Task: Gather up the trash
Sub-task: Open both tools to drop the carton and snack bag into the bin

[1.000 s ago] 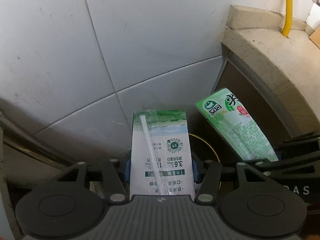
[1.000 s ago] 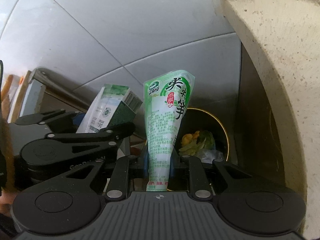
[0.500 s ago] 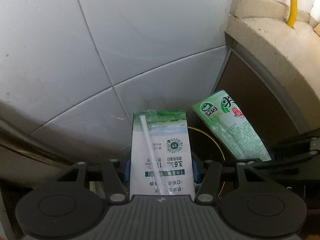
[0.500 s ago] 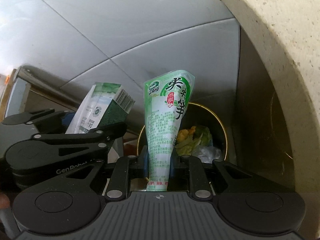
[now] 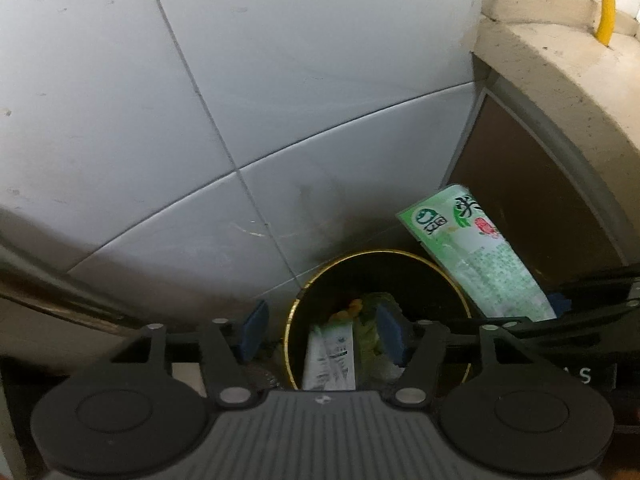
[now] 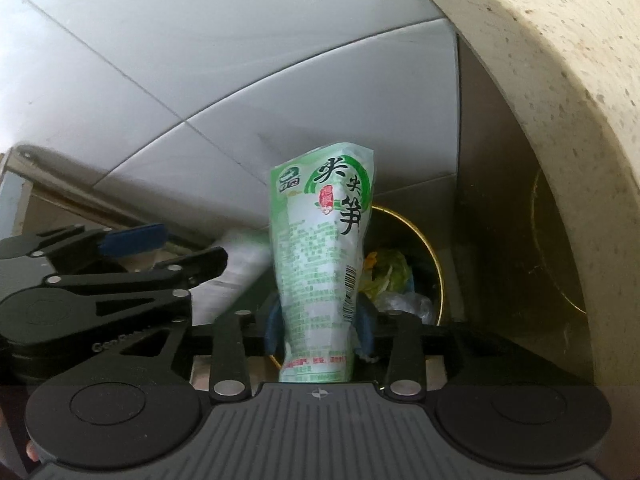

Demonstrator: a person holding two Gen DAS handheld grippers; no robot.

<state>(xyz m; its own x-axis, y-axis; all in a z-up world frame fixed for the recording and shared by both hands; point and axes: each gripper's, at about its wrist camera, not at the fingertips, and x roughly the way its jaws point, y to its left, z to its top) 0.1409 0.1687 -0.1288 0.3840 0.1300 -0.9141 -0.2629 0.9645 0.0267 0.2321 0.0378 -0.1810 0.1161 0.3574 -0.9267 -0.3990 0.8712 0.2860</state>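
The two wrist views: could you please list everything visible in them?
milk carton: one, white and green, dropping into the bin's mouth
green snack bag: one, green and white, upright above the bin
bin: one, black with a gold rim, beside the counter
food scraps: some, yellow-green, inside the bin
tiles: several, pale grey, behind the bin
stone counter: one, beige, at the right
yellow cable: one, top right
left gripper: one, black with blue pads, jaws opening, gripping nothing
right gripper: one, black, jaws opening, bag between them
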